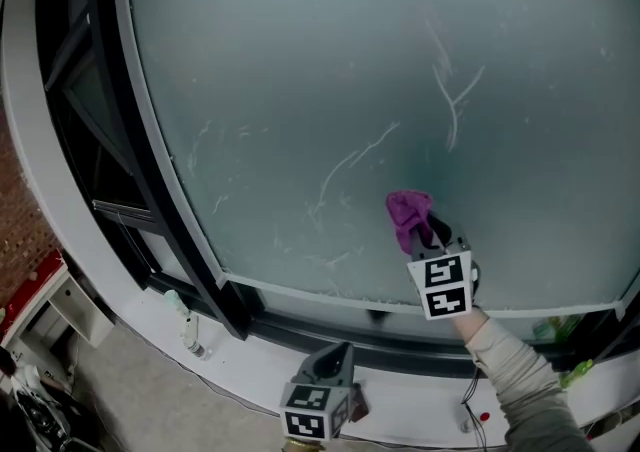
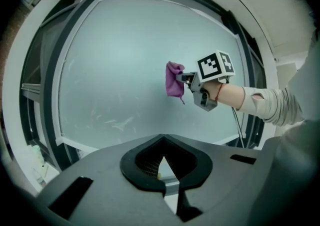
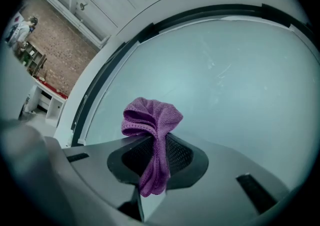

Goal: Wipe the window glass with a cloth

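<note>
The frosted window glass (image 1: pixel 350 70) fills most of the head view and carries white streaks (image 1: pixel 450 90). A crumpled purple cloth (image 1: pixel 408 215) is pressed against or very near the lower middle of the pane. My right gripper (image 1: pixel 428 237) is shut on it, with a sleeved arm behind it. In the right gripper view the cloth (image 3: pixel 152 120) bunches above the jaws of that gripper (image 3: pixel 155 155) and hangs down between them. The left gripper (image 1: pixel 335 358) is low by the sill, away from the glass. Its jaws (image 2: pixel 164 162) look shut with nothing in them. From there I see the cloth (image 2: pixel 174 80) and the right gripper (image 2: pixel 190 77).
A black window frame (image 1: pixel 110 160) runs down the left side and along the bottom. A white sill (image 1: pixel 250 370) below holds a small bottle (image 1: pixel 185 320). Green items (image 1: pixel 560 330) sit at the right end. A cable (image 1: pixel 468 410) hangs by the arm.
</note>
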`<state>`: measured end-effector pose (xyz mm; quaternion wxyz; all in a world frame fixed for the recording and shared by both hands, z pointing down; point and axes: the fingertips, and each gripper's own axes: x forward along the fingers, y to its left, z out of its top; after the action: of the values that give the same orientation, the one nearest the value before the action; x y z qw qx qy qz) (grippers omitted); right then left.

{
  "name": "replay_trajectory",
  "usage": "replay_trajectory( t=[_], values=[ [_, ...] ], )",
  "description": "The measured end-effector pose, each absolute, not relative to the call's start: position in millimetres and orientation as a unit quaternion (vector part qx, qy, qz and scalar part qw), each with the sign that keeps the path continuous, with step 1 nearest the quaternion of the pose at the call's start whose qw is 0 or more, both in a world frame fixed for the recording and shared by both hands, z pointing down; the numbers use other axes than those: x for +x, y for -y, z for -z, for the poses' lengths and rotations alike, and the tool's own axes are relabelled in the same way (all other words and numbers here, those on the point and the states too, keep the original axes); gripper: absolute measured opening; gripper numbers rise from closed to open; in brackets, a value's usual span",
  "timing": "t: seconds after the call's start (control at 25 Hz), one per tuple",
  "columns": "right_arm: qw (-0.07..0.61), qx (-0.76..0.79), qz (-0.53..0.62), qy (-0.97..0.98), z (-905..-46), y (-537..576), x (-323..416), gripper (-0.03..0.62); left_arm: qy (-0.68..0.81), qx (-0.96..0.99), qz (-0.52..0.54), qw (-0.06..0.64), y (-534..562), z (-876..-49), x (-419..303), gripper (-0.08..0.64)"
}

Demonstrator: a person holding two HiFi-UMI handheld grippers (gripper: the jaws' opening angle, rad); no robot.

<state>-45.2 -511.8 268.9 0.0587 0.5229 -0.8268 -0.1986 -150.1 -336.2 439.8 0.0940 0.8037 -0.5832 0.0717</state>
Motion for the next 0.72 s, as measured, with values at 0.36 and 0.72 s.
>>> replay_trajectory(
  t=[0.36, 0.72],
  values=[
    [0.087, 0.504, 0.173, 0.841, -314.1, 547.2, -110.2, 0.057, 0.623, 0.772, -0.072, 0.103, 330.2, -444.8, -199.8, 0.005],
    [0.112, 0.527, 0.142, 0.831, -336.4, 588.4, -116.7, 0.057, 0.642, 0.757, -0.067, 0.103, 333.3, -442.4, -224.0, 0.005]
  ],
)
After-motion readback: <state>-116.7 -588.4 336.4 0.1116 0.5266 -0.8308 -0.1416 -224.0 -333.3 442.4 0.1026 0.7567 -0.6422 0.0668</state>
